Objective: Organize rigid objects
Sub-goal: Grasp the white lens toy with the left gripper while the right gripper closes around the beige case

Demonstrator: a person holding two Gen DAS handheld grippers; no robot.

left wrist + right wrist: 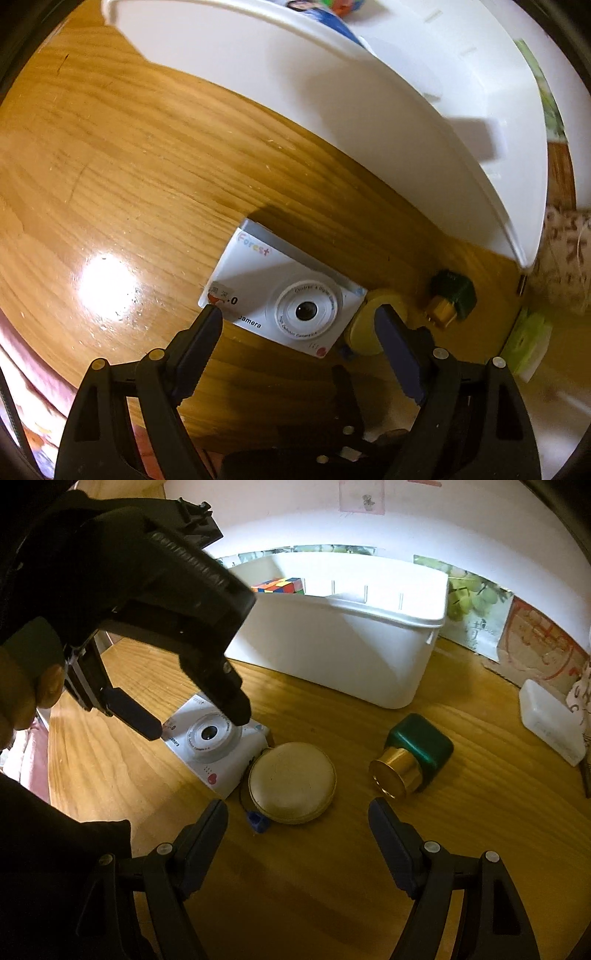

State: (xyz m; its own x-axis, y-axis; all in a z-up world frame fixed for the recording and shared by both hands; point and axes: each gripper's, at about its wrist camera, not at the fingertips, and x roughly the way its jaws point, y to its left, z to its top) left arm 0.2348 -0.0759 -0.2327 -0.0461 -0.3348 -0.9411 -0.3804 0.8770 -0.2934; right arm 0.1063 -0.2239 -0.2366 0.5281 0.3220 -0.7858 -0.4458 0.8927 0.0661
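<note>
The left gripper points steeply down, jaws wide apart, empty, straddling the white plastic toy camera; the right gripper hovers likewise spread and empty.

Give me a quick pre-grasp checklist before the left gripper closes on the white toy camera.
1. Left gripper jaws apart: ok, nothing pressed between them.
2. White toy camera between the jaws: ok, the fingers stand either side of it.
3. Neighbour clear of the grasp: not ok, the round beige case lies against the camera's corner, beside one finger.
4. White bin open with room: ok, no lid, only a colour cube shows inside.
5. Right gripper out of the way: ok, open and empty, short of the beige case.
6. Green and gold bottle clear: ok, lying apart on the table.
</note>
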